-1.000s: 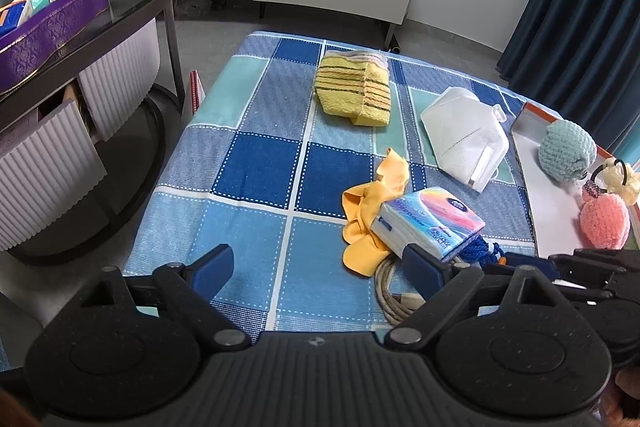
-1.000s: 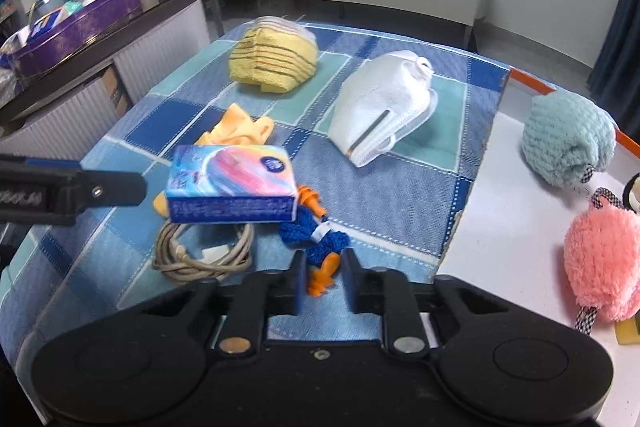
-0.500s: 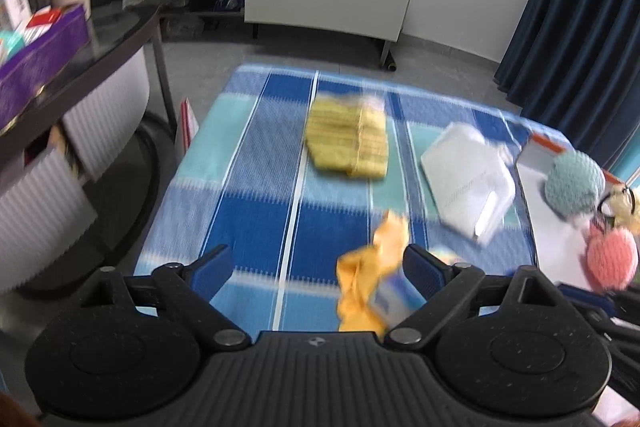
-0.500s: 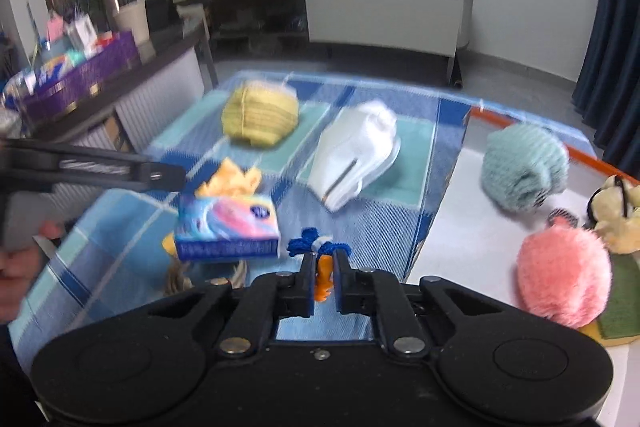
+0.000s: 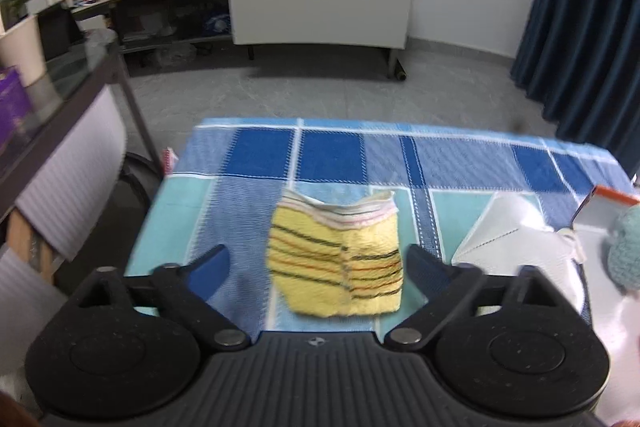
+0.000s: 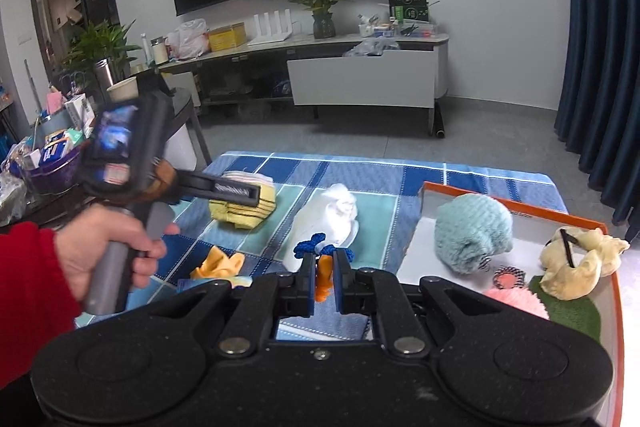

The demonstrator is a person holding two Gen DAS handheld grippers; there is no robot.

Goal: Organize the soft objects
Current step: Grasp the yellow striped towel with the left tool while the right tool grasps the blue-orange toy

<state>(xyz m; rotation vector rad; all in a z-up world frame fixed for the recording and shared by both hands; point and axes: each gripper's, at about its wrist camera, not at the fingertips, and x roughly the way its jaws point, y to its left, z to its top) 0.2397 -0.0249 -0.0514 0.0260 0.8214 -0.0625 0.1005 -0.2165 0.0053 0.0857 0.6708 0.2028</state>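
A: Which step are we on?

B: Two at once, I'd judge. The right gripper (image 6: 323, 277) has its fingers pinched tight on the blue and orange rope toy (image 6: 322, 259), held clear of the desk (image 6: 360, 171) and near the tray's (image 6: 520, 211) left wall. The tray sits at the desk's right edge and already holds a teal ball (image 6: 474, 233), a pink ball (image 6: 516, 301) and a cream plush (image 6: 580, 261).

A: And the left gripper?

B: The left gripper (image 5: 316, 267) points down at the yellow towel (image 5: 340, 263), which lies folded on the desk toward its far side. The fingers have just been closing from wide to a middling gap. The towel sits between them in that view, but the right view shows them above it, not touching, so nothing is gripped.

A: What else is left on the desk?

B: A white mask (image 6: 328, 223) just right of the towel, a yellow cloth (image 6: 218, 263) near the front edge, and something pale and blue beside it that I can't make out.

A: Next move?

B: For the right hand, carry the toy over the tray's left wall and let go on a bare patch of its floor, left of the teal ball. For the left, sink lower so the fingers straddle the towel's folded stack, then close. The risk is pinching only the top layers, so that the stack unfolds on the lift
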